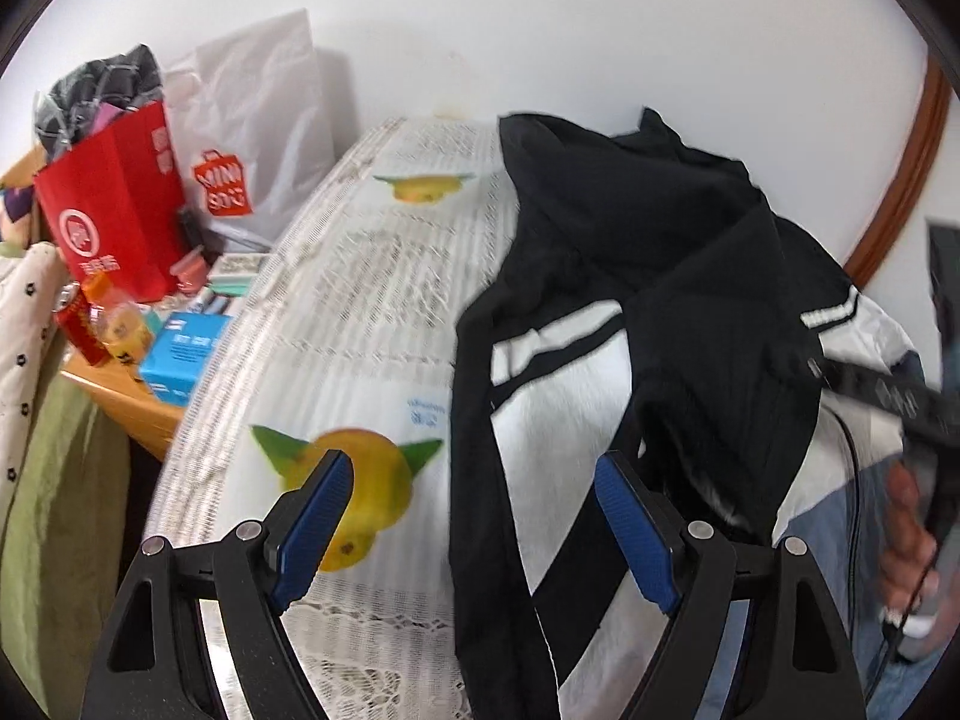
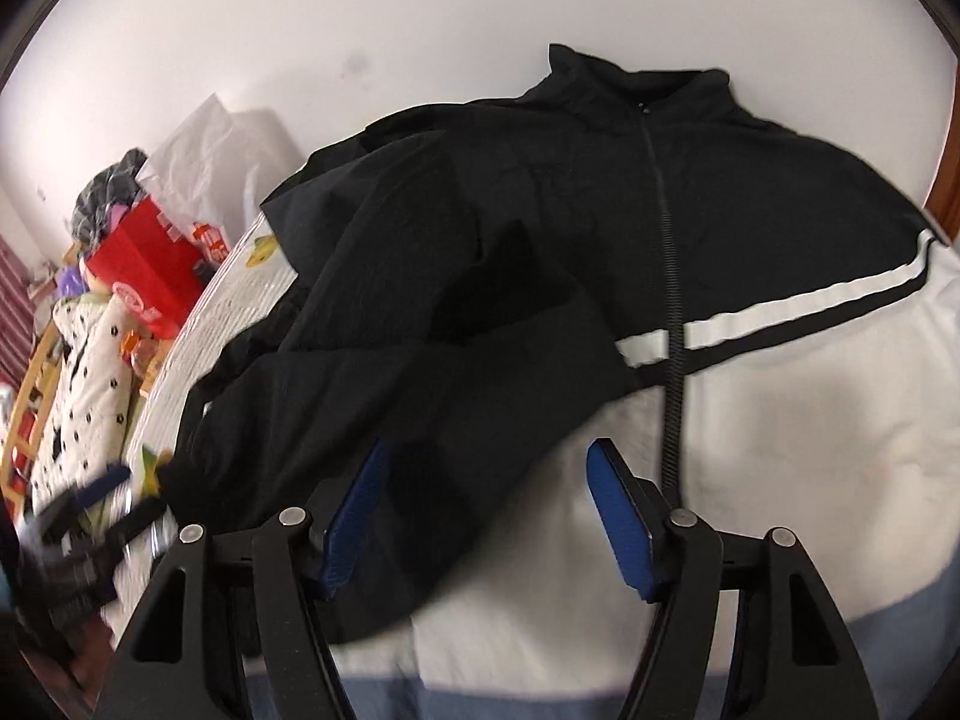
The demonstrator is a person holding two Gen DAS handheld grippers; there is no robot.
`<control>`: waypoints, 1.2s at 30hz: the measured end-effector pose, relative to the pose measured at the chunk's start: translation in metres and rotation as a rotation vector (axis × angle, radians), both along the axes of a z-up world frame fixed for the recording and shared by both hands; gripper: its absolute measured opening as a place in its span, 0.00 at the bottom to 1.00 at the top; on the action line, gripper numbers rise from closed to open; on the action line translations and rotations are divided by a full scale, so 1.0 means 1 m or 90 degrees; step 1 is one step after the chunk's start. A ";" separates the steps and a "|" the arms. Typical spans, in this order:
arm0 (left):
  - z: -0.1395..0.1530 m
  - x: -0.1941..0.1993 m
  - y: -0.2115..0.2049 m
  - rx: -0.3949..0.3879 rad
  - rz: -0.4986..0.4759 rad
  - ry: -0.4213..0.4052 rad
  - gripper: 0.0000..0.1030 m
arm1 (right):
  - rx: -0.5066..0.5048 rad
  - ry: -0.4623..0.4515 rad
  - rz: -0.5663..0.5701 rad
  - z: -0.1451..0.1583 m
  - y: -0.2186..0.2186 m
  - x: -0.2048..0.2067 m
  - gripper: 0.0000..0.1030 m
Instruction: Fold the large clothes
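Left claw [image 1: 474, 531] hung w/ jaws wide, nothing between them, over the table [image 1: 360, 312], beside the jacket's [image 1: 648, 252] left edge. Right claw [image 2: 486, 519] was partly open, its jaws not pressing on anything; the black sleeve [image 2: 372, 384] passed below them. Jacket lay zip-up on the patterned cloth, collar toward the wall, one sleeve folded across the chest. Judged step: early folding, approx. sleeve stage. Next move likely calls for pinching the sleeve or hem w/ both claws. Red bag [image 1: 114, 210] stood at left.
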State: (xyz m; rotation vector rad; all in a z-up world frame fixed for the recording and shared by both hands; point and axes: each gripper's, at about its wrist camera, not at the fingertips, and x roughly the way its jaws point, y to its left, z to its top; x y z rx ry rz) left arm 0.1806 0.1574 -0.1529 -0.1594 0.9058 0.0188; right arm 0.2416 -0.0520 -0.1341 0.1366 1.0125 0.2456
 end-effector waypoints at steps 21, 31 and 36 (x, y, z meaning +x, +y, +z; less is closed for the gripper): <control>-0.021 0.003 -0.013 0.029 0.015 0.043 0.79 | -0.088 -0.012 -0.143 0.003 -0.099 0.002 0.30; -0.006 -0.018 -0.019 0.045 0.017 0.024 0.79 | -0.084 -0.117 0.040 0.044 -0.051 -0.067 0.74; -0.004 -0.028 -0.021 0.035 0.018 0.025 0.79 | -0.115 -0.135 0.160 0.027 -0.005 -0.095 0.79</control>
